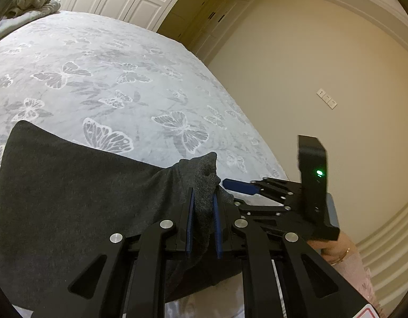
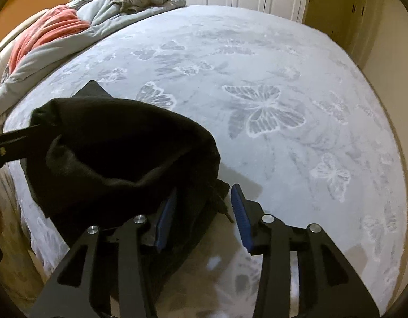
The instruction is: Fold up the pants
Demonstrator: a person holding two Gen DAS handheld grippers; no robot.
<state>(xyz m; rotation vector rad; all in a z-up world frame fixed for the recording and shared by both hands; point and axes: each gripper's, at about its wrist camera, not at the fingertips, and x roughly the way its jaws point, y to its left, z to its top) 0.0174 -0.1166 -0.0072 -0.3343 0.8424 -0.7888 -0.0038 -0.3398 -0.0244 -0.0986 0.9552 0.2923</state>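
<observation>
We see the dark grey pants (image 1: 79, 185) lying at the near edge of a bed (image 1: 111, 61) covered with a pale butterfly-print sheet. Our left hand-held gripper (image 1: 203, 201) is clamped on a bunched corner of the pants, the fabric pinched between its blue pads (image 1: 190, 222) and lifted off the sheet. In the right wrist view the pants (image 2: 119, 148) hang in a dark, draped mound. Our right hand-held gripper (image 2: 201, 212) stands with its jaws apart; its left blue pad (image 2: 165, 217) is against the cloth, the right one clear of it over the sheet. A rumpled grey and coral duvet (image 2: 58, 34) is heaped at the far end of the bed.
</observation>
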